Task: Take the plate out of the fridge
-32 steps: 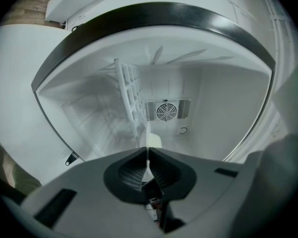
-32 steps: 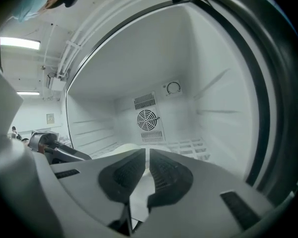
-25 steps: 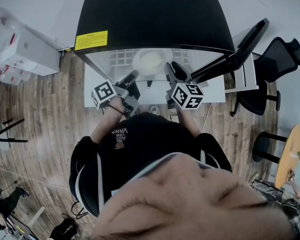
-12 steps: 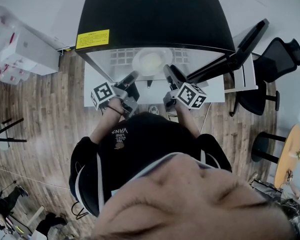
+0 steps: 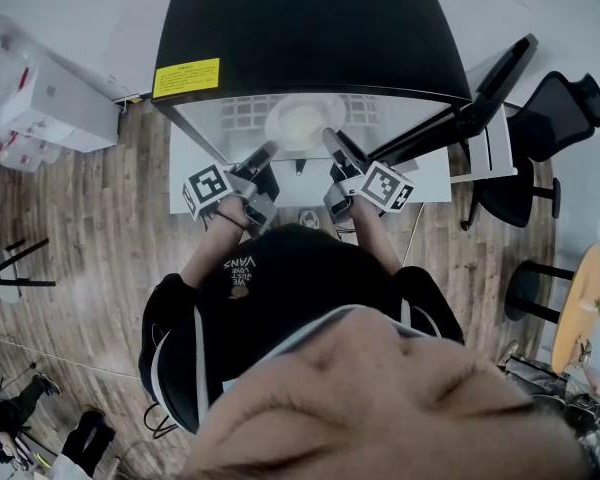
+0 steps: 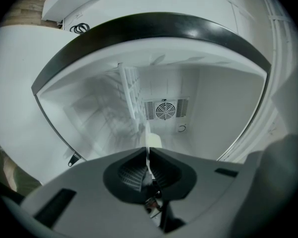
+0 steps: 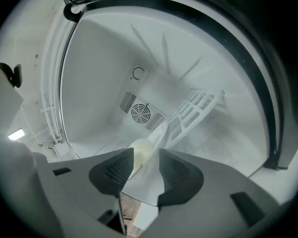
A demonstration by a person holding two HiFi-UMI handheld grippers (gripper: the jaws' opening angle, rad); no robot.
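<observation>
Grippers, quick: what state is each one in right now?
Left gripper: shut on the plate rim.
Right gripper: open, jaws have just been opening; plate rim between them, ungripped.

The fridge (image 5: 300, 28) in front of me is black outside and white inside, with a yellow label (image 5: 183, 79) on its top edge. The plate (image 5: 305, 121) is white, pale yellow at its middle. My left gripper (image 6: 148, 150) is grey with black ribbed pads (image 6: 131, 172); its cube (image 5: 206, 188) shows black-and-white square markers. The floor (image 5: 90, 228) is brown wood planking. My shirt (image 5: 280, 288) is black with white lettering. The chair (image 5: 565, 118) is black, the round table (image 5: 578, 308) orange-yellow.
</observation>
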